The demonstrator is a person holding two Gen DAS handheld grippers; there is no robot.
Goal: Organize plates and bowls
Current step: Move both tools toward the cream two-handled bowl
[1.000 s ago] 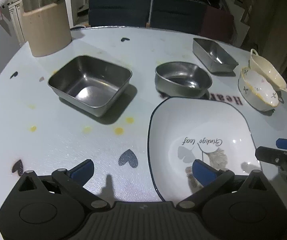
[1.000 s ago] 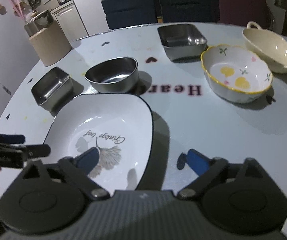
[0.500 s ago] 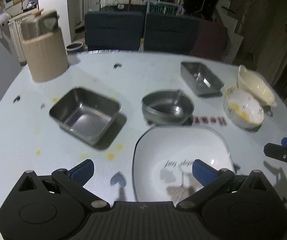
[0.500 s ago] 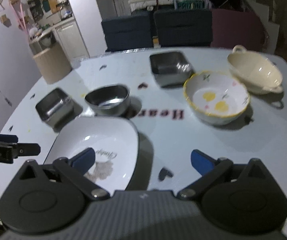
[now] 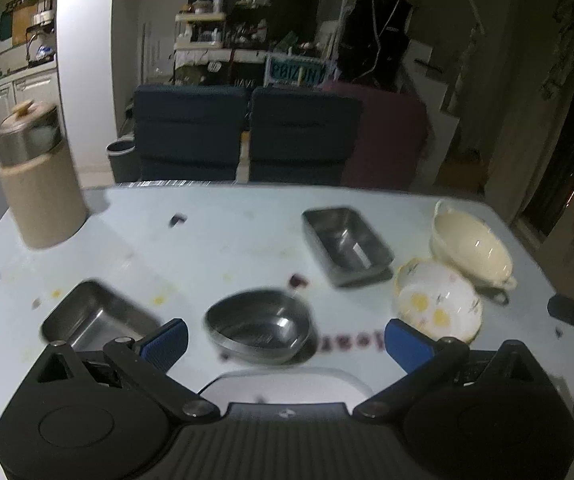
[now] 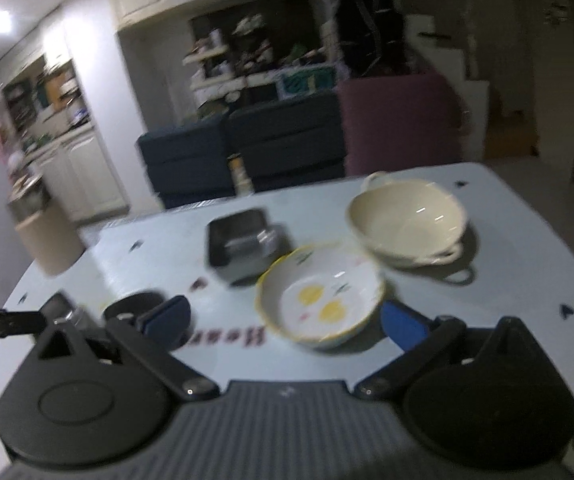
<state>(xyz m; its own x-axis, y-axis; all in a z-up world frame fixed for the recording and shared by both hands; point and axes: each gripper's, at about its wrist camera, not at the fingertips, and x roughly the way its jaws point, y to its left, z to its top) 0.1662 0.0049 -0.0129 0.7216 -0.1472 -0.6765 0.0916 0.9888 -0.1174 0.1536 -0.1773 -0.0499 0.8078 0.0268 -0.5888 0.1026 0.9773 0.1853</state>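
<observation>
Left tongs point(image 5: 285, 338) and right tongs point(image 6: 283, 318), both spread wide and holding nothing, above a pale tabletop point(image 5: 227, 240) bearing a round steel bowl point(image 5: 259, 330), two rectangular steel pans, a yellow-flowered bowl point(image 6: 321, 296) and a cream handled bowl point(image 6: 407, 220).

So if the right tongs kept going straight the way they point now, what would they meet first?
Most likely the flowered bowl: it sits between the open right tongs, just ahead of the blue pads. The cream bowl lies further back and to the right. The picture is blurred, so depth is uncertain.
</observation>
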